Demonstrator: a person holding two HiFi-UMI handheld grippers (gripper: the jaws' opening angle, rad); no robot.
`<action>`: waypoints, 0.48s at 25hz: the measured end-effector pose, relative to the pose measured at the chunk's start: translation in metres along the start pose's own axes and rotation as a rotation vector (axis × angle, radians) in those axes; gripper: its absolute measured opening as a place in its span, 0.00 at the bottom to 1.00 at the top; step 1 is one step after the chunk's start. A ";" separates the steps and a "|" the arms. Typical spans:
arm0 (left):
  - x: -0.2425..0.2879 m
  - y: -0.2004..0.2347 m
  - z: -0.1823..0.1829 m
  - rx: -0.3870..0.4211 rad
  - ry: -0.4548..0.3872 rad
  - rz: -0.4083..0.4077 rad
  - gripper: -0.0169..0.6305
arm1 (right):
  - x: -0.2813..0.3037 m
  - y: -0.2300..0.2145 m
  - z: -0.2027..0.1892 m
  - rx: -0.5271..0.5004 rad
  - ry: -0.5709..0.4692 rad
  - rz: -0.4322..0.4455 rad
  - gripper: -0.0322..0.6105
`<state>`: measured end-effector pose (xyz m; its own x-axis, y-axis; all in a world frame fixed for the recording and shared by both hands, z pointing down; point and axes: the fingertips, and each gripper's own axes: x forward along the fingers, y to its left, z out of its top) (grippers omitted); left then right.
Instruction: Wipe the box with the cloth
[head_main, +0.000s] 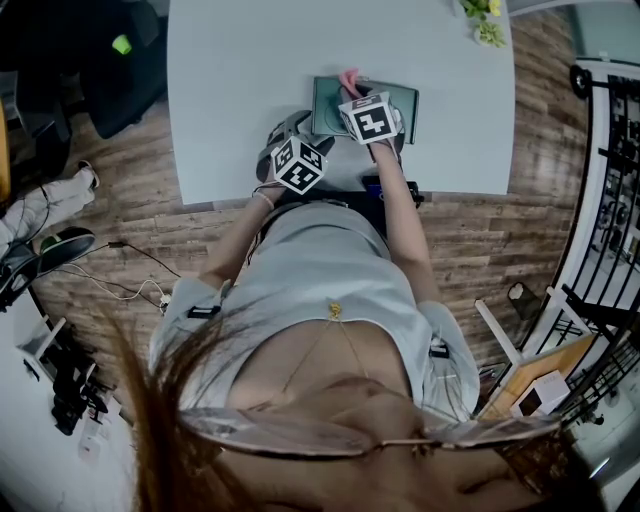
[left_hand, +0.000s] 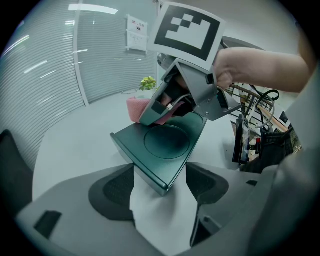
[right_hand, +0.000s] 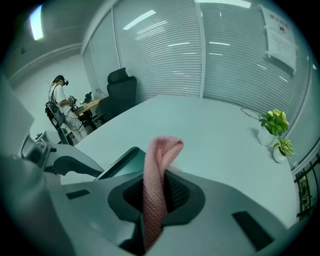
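Box lies by the bench's near edge, one corner between my wide left fingers. My right fingers, clamping the cloth, hang directly over its top.

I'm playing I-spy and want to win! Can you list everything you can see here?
Table: one, pale grey, under everything.
Box: one, dark green, on the table near the person.
Cloth: one, pink, pinched in the right tool.
Potted plants: two, green in white pots, table's far corner.
Office chair: one, black, beside the table.
Other person: one, far off across the room.
Left tool: one, grey, jaws apart, box's corner between them.
Right tool: one, grey, jaws shut on the cloth.
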<state>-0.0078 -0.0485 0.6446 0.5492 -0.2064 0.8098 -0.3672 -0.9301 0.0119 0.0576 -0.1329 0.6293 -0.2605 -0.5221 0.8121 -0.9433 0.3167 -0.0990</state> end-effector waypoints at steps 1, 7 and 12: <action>0.000 0.000 0.000 0.000 0.000 0.000 0.52 | 0.000 0.001 0.001 -0.002 0.000 0.003 0.12; 0.000 0.000 0.000 -0.002 -0.001 -0.001 0.52 | 0.003 0.009 0.005 -0.005 -0.001 0.021 0.12; 0.000 0.000 0.000 -0.003 0.000 -0.003 0.52 | 0.007 0.017 0.009 -0.004 -0.002 0.042 0.12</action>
<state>-0.0083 -0.0488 0.6445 0.5504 -0.2034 0.8098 -0.3674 -0.9299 0.0162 0.0381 -0.1380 0.6284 -0.3001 -0.5097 0.8063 -0.9309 0.3411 -0.1308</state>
